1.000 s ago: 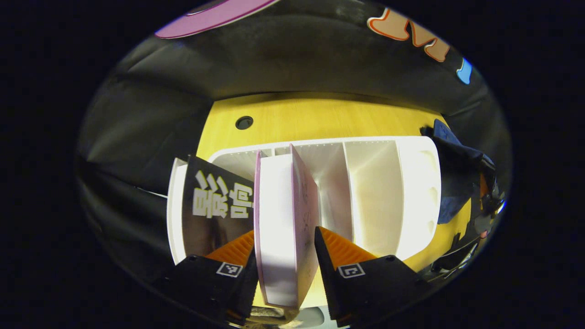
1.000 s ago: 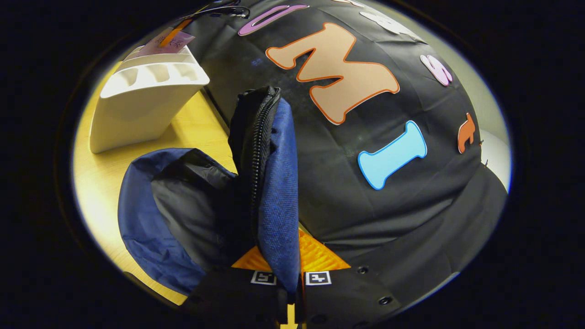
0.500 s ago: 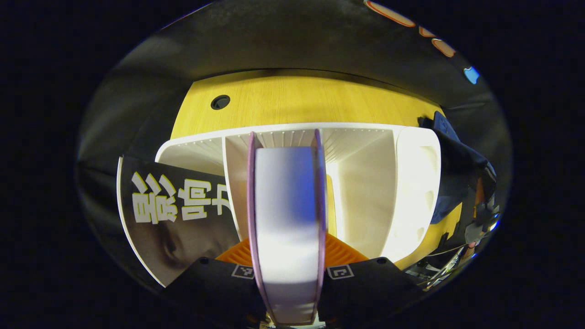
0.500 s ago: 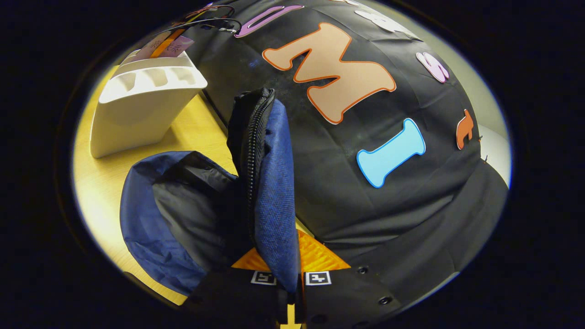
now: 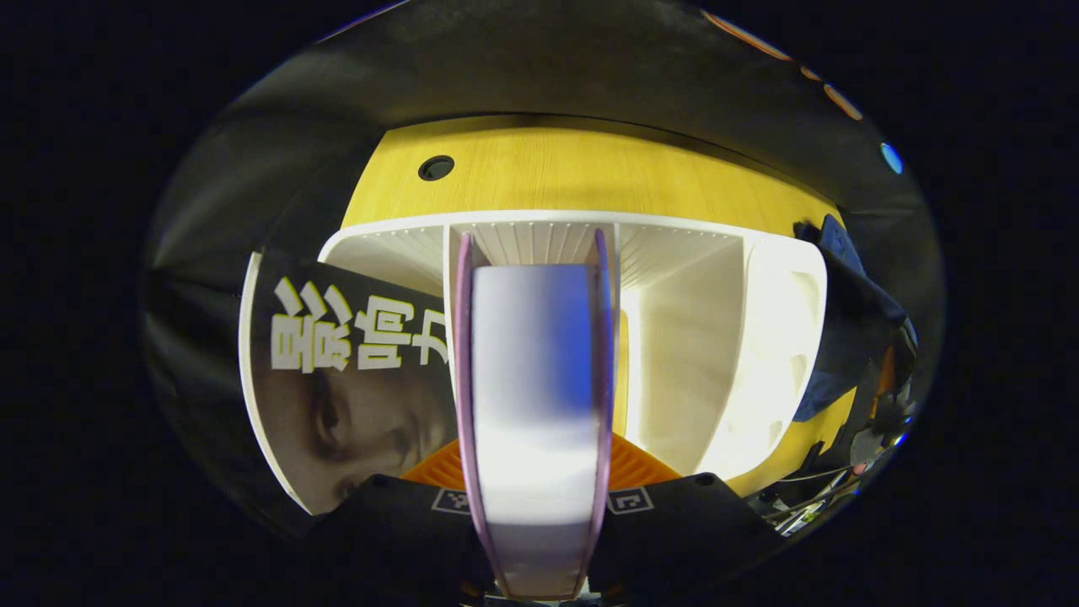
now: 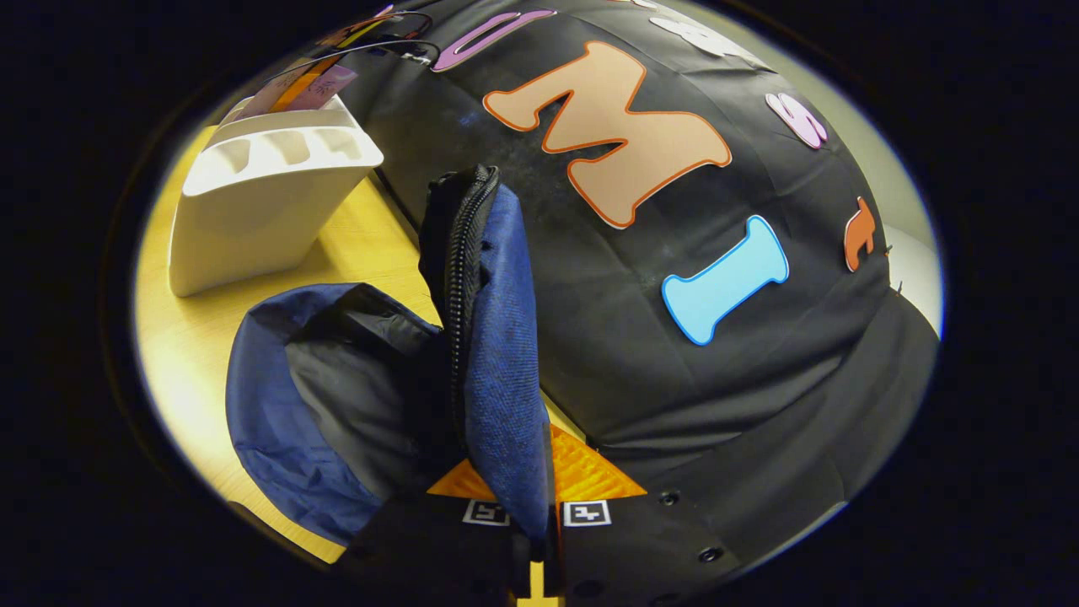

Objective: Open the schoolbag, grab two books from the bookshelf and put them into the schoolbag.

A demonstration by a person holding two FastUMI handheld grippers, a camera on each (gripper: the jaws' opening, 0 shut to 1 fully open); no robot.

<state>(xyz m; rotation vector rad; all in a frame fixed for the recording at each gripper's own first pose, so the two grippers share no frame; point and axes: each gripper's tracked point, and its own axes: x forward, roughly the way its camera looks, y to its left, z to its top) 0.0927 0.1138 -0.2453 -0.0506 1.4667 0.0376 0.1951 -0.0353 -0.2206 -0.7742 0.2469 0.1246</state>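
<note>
A pink-edged book [image 5: 535, 405] is clamped by the left gripper [image 5: 534, 497] — next, lifted from the bookshelf [image 5: 716, 337] toward the schoolbag [image 6: 497, 337], held open by the clenched right gripper [image 6: 535, 497].

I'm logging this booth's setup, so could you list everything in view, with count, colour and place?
Pink-covered book: one, white page edges, standing in the rack's middle slot, clamped by the left gripper.
Black-covered book: one, white lettering, leaning out at the rack's left end.
Book rack: one, white, divided into slots, on the table; its slotted end faces the bag.
Schoolbag: one, blue with black lining, unzipped, on the table beside the rack.
Bag flap: one, blue with black zip, held upright.
Table: one, yellow wood, with a round hole.
Left gripper: shut on the pink-covered book.
Right gripper: shut on the bag flap.
</note>
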